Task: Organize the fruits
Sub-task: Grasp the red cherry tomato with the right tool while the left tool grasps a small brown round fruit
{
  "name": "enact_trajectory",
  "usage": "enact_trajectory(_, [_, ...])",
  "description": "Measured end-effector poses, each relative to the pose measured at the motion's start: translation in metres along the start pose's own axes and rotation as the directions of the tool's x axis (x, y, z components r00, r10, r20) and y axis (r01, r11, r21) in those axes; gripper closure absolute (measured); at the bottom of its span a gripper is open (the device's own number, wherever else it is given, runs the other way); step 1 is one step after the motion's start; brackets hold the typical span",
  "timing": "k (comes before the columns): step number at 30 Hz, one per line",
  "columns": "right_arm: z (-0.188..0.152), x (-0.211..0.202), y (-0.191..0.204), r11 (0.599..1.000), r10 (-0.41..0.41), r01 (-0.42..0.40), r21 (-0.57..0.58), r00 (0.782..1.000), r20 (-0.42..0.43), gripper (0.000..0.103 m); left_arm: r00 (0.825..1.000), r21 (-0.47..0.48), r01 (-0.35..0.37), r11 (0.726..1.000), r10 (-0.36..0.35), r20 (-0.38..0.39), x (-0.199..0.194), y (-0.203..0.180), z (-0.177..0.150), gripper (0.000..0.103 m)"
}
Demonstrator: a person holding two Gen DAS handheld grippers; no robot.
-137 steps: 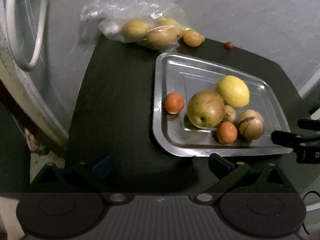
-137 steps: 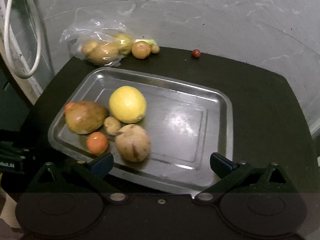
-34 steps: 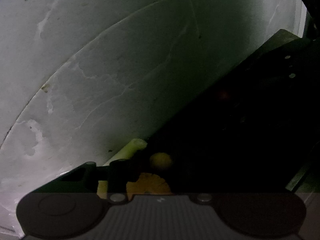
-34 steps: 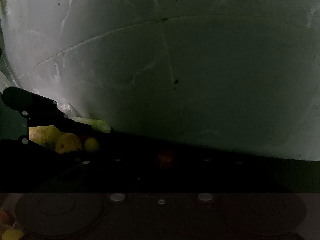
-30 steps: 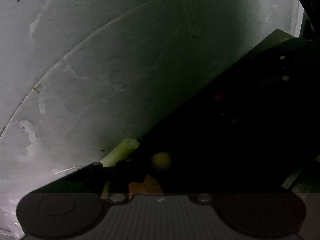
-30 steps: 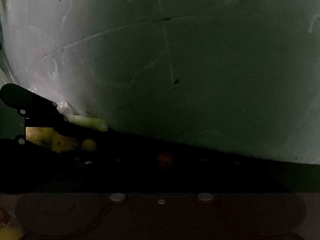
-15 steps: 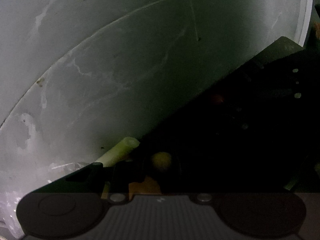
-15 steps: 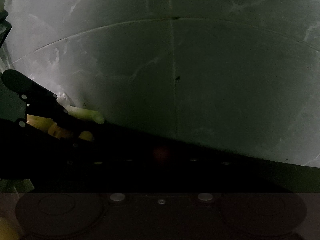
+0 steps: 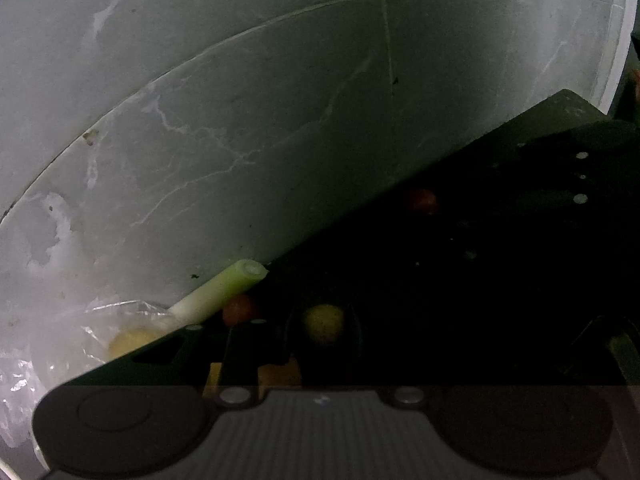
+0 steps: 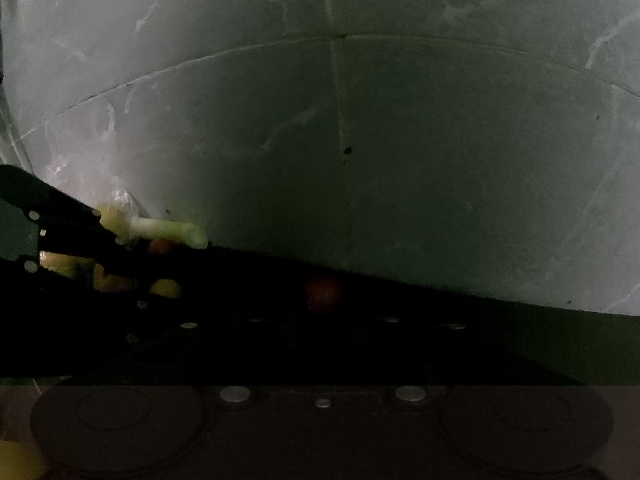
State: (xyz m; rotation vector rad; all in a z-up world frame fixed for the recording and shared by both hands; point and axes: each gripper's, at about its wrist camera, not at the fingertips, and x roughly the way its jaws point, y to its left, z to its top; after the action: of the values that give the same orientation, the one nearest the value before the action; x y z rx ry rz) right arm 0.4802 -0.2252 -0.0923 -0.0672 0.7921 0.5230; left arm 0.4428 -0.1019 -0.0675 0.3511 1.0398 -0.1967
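**Both tools low at the far edge of a dark tabletop**

The frames are very dim. In the left wrist view, the left tool (image 9: pixel 324 332) sits low over the dark tabletop (image 9: pixel 500 280), close to the pale grey marbled wall (image 9: pixel 240 120). A small round yellow fruit (image 9: pixel 323 323) lies between its dark fingers; whether they touch it, or how far apart they stand, I cannot tell. Just left, a pale green cut stalk (image 9: pixel 224 286) leans against the wall beside a small orange-red fruit (image 9: pixel 239 309) and a crumpled clear plastic bag (image 9: pixel 116 328). Farther right lies a small red round fruit (image 9: pixel 422 200).

In the right wrist view, the right tool (image 10: pixel 322 332) is lost in shadow, so its opening cannot be judged; the red fruit lies just ahead of it.
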Motion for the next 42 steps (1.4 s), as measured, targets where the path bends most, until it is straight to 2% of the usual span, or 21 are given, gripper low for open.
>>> enact_trajectory(4, [0.003,0.004,0.0,1.0,0.003,-0.003,-0.014,1.0,0.006,0.069,1.0,-0.019,-0.001,1.0,0.001,0.004,0.004,0.001,-0.001,0.072])
enact_trajectory(8, [0.003,0.007,0.005,0.998,-0.011,0.012,-0.057,1.0,0.017,0.079,1.0,-0.041,-0.001,0.999,0.001,0.005,0.003,0.002,-0.001,0.072])
enact_trajectory(14, [0.0,0.0,0.005,0.999,-0.013,0.014,-0.039,1.0,0.027,0.082,1.0,-0.068,0.002,0.998,-0.001,0.011,-0.003,0.004,-0.004,0.072])
enact_trajectory(22, [-0.005,-0.043,0.004,0.999,0.023,-0.025,0.028,0.996,0.09,0.082,0.999,-0.111,0.022,0.994,-0.016,0.051,-0.021,0.003,-0.013,0.072])
enact_trajectory(30, [-0.011,-0.097,0.007,0.985,0.051,-0.072,0.157,0.99,0.135,0.082,0.992,-0.142,0.063,0.988,-0.047,0.117,-0.055,0.0,-0.032,0.072])
enact_trajectory(35, [-0.02,-0.13,0.014,0.976,0.039,-0.068,0.206,0.989,0.142,0.082,0.987,-0.159,0.087,0.983,-0.063,0.151,-0.079,0.0,-0.052,0.072])
enact_trajectory(42, [-0.039,-0.163,0.043,0.978,0.018,-0.043,0.203,0.992,0.125,0.082,0.98,-0.204,0.112,0.973,-0.074,0.184,-0.111,0.012,-0.085,0.072])
